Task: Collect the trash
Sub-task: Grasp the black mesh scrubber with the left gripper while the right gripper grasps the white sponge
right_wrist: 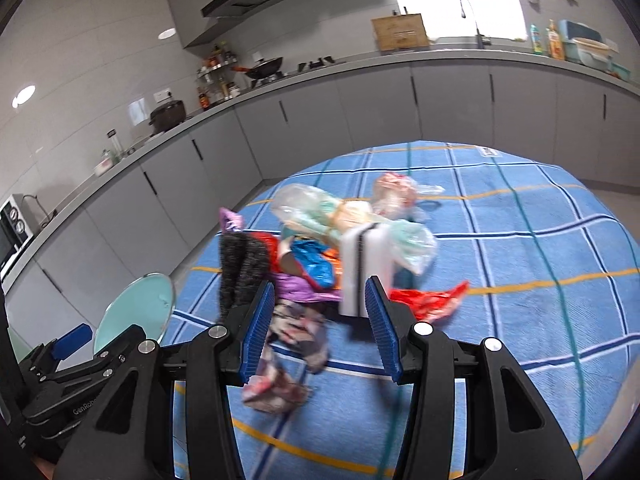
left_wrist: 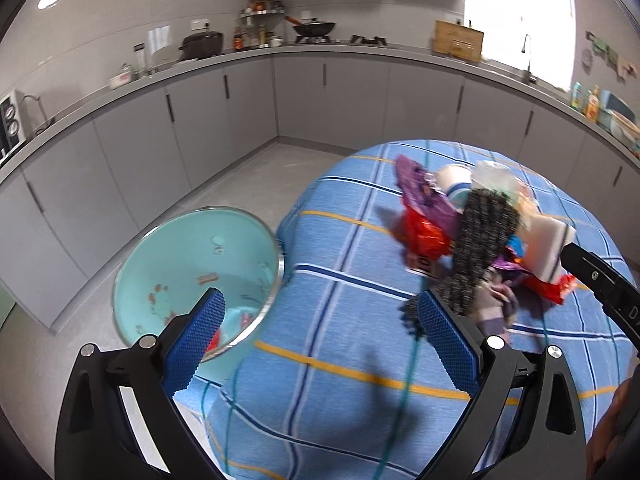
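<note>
1. Far left, a pale green bin [left_wrist: 196, 276] stands on the grey floor just beside the worktop [left_wrist: 340, 320], its mouth open; a few scraps lie at its bottom.
2. The left gripper [left_wrist: 320, 332] hangs over the near edge of the blue checked cloth that covers the worktop. Its blue pads [left_wrist: 200, 336] stand wide apart with nothing between them; one pad shows against the bin's mouth, the other against the edge of the rubbish.
3. The trash pile [left_wrist: 480, 232] sits on the cloth, well in from the bin: a dark knitted rag [right_wrist: 240, 268], purple and red wrappers [left_wrist: 424, 236], white cups, and clear plastic bags [right_wrist: 396, 196] at its far side.
4. The right gripper [right_wrist: 320, 324] is over the near side of that pile. Its jaws are partly apart; a white cup [right_wrist: 360, 268] shows in the gap beyond the tips, and crumpled wrappers [right_wrist: 292, 344] lie under them. I cannot tell whether the pads press on anything; the picture is blurred there.
5. Behind everything runs a grey kitchen counter with cabinets, a wok and a sink.
</note>
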Demonstrator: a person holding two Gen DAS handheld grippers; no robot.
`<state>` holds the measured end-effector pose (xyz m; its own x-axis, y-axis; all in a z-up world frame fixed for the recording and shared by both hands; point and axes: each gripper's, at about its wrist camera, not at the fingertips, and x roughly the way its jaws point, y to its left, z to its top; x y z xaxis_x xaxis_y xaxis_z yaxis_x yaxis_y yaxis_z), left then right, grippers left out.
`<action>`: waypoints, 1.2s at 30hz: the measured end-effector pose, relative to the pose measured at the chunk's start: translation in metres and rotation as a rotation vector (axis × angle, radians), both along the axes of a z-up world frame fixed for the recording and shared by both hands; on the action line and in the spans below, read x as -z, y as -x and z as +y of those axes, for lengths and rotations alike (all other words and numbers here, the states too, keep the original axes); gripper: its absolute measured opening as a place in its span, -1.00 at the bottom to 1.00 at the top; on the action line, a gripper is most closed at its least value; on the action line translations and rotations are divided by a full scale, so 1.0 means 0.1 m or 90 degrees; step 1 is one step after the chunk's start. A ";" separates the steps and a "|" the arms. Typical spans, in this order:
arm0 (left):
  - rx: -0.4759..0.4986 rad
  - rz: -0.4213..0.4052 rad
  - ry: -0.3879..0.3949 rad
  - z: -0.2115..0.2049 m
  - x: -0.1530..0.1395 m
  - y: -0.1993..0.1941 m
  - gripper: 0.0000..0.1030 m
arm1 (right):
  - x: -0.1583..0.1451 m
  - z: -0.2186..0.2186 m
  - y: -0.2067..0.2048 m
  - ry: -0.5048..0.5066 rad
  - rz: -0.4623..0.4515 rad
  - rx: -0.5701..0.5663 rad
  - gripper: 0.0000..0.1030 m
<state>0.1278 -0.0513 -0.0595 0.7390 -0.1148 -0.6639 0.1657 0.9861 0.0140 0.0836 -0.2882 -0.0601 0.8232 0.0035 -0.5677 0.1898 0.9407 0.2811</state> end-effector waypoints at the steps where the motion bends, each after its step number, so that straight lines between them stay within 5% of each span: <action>1: 0.007 0.002 0.000 -0.05 0.01 0.01 0.85 | 0.01 -0.04 0.03 -0.001 0.000 0.004 -0.07; 12: 0.044 0.015 -0.010 -0.36 0.11 -0.06 0.85 | 0.06 -0.30 0.08 -0.014 0.004 0.040 -0.07; 24: 0.086 0.025 -0.025 -0.62 0.22 -0.30 0.81 | 0.13 -0.32 -0.37 -0.021 0.029 0.027 -0.07; 32: 0.120 0.057 -0.025 -0.80 0.35 -0.43 0.52 | 0.23 -0.37 -0.50 -0.041 0.053 0.013 -0.33; 36: 0.138 0.075 -0.010 -0.84 0.41 -0.46 0.18 | 0.22 -0.41 -0.47 -0.051 0.048 0.009 -0.38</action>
<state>0.1739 -0.1355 -0.1004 0.6154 -0.2507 -0.7473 0.3748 0.9271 -0.0024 0.1307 -0.3290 -0.0817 0.7781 0.0408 -0.6268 0.2262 0.9127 0.3402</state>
